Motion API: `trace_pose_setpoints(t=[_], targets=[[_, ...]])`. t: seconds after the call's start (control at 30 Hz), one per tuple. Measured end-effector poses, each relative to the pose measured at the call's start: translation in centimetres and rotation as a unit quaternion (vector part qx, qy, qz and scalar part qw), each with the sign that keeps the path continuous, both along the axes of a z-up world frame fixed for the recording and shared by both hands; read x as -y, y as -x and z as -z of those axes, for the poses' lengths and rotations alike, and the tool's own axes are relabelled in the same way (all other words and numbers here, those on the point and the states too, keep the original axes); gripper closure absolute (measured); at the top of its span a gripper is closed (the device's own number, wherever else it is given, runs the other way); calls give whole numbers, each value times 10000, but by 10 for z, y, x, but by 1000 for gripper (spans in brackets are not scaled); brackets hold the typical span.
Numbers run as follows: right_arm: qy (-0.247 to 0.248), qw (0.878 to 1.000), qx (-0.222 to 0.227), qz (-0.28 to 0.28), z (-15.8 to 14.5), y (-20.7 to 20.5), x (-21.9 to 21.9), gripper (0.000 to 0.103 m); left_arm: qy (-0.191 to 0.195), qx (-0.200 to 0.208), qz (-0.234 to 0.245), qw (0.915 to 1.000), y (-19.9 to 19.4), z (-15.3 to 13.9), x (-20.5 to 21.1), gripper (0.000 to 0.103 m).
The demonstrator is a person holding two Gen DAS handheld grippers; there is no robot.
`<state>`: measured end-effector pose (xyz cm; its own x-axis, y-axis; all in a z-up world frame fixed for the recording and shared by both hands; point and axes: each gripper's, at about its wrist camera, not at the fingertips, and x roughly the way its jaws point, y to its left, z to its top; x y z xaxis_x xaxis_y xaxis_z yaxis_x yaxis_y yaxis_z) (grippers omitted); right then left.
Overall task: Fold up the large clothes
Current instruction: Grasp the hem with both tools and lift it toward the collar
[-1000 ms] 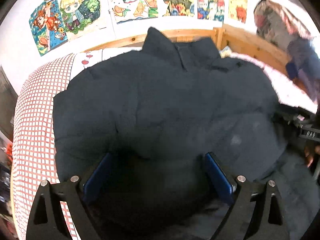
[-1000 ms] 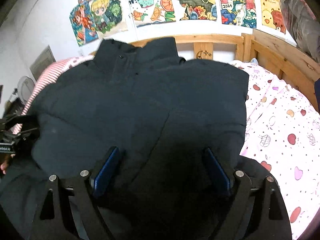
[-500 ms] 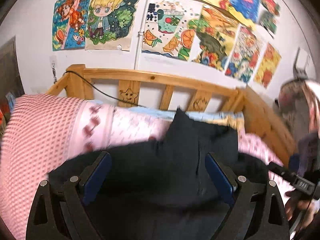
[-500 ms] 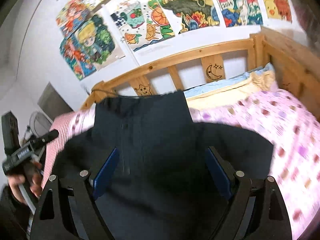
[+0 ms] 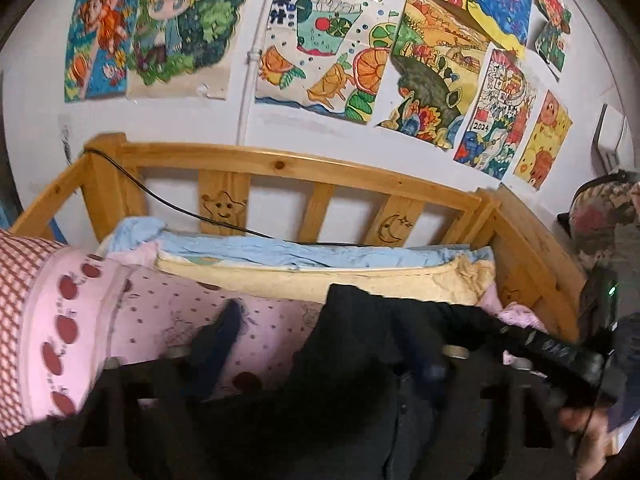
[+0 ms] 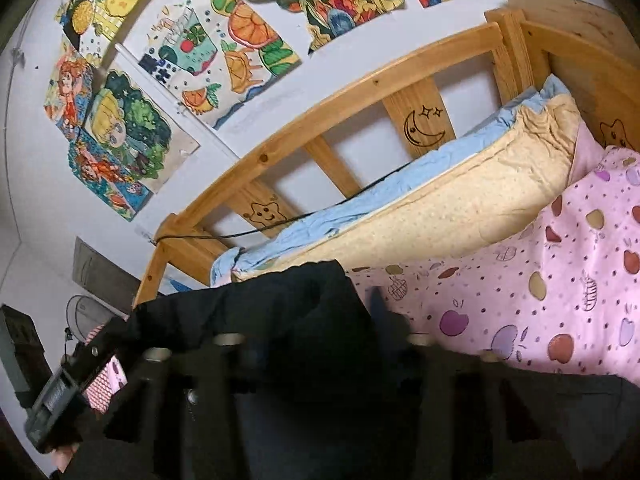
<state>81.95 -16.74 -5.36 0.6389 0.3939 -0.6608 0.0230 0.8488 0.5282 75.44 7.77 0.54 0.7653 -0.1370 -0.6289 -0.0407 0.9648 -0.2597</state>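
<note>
Closest to you, the dark padded jacket now bunches up right over both cameras. A second ago it lay spread flat across the bed with the two grippers resting wide open on its lower part; now its hem end is lifted and carried toward the collar, so the first lengthwise fold looks to be under way. Your left gripper is blurred and half buried in cloth: one blue pad shows against the pink sheet, the other is lost in the folds, so you cannot tell whether the claw is apart or clamped on the fabric. Your right gripper is no clearer — its frame is smeared and black cloth covers the space between the fingers, so its state is also unreadable. In each view the other tool shows at the edge, gripped in a hand. Just beyond the jacket's raised edge the pink apple-print sheet is uncovered where the garment lay before. Farther on sit the yellow pillow and blue bedding, then the wooden headboard with a black cable across it, and the drawings on the wall. Judging by this, laying the edge down square comes next.
</note>
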Motion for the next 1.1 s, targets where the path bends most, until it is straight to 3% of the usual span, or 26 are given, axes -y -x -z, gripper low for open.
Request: trace_pose_setpoints(t=[0.03,0.07,0.23,0.37,0.63,0.87,1.1], targets=[[92,9999,73,45,-1,5,0,83,51,-49,49,10000,0,0,0,77],[170,9997,165,68,-4,11,1,87,60,-122,139,9998,1,1,1,92],[295,9973,665,73,-30,47,15,92,-271,200,428,9985,31,-22,8,97],[361,9959,818,-144,-51,73,28,93,-574,127,519,9969,59,-41,7,97],[489,9924,1021,-482,-78,125,44,96,-482,13,667,9966,114,-61,-5,98],[987,9857,1069,-846,-83,168,43,97,-984,-190,1076,9891,155,-56,5,98],[1422,9815,801,-999,-60,176,33,98,-1292,-886,1248,9797,162,-6,18,98]])
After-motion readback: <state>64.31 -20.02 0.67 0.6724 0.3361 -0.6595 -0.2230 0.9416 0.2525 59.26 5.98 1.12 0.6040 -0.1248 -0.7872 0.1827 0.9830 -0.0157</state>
